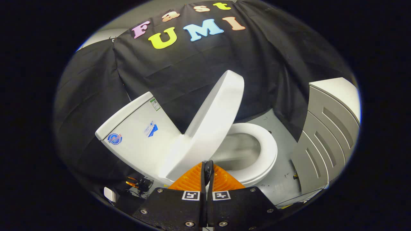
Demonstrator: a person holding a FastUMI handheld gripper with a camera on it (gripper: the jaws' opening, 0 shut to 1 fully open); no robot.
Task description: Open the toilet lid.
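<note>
A white toilet stands ahead of me, seen at a slant. Its lid [215, 118] is lifted well off the seat [265, 150] and leans up toward the tank [138, 134] without touching it. The bowl [239, 150] lies exposed below the lid. My gripper [207, 168] is shut, its fingers pressed together with nothing clamped between them. The tips sit at the near lower edge of the raised lid, by the seat's rim. Whether they touch the lid is hidden.
A pale cabinet [327, 134] with slanted grooves stands beyond the bowl on the right. Grey floor [282, 179] runs between it and the toilet. Cables and an orange clip [138, 183] lie by a small white box [110, 194] at the tank's foot.
</note>
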